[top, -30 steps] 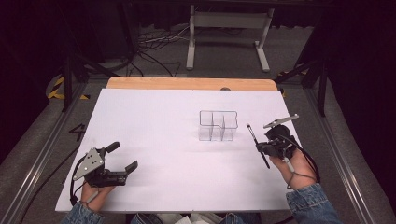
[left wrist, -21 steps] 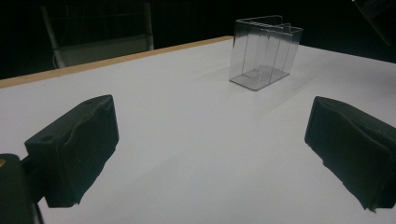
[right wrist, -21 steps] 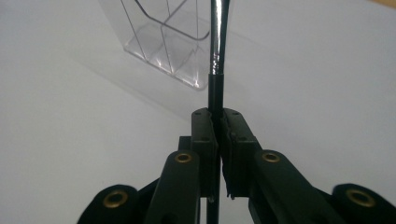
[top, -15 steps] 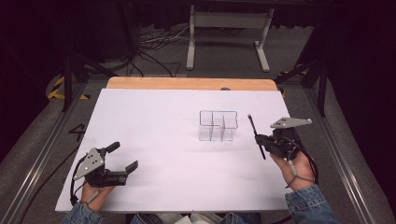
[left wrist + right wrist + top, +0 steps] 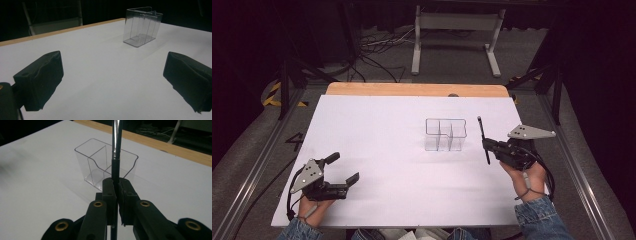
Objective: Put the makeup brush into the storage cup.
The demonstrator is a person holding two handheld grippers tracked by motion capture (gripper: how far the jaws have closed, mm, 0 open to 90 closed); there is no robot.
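Observation:
A clear plastic holder [image 5: 445, 134] with several compartments stands upright right of the table's middle. It shows again in the left gripper view [image 5: 142, 26] and in the right gripper view [image 5: 105, 165]. My right gripper [image 5: 488, 145] hovers just right of it, shut on a thin black pen [image 5: 482, 137]. The pen stands nearly upright and sticks out above and below the jaws. In the right gripper view the pen [image 5: 116, 145] rises in front of the holder from the closed right gripper [image 5: 116, 183]. My left gripper [image 5: 344, 168] rests open at the near left, with nothing between its jaws [image 5: 112, 77].
The white table sheet [image 5: 382, 135] ends in a wooden strip [image 5: 412, 89] at the far edge. Beyond it are a metal stand [image 5: 457, 22] and cables on the dark floor. Rails run along both sides of the table.
The right hand has rolled, so the pen has swung from slanted to nearly upright and a little higher beside the holder. The left gripper has not moved.

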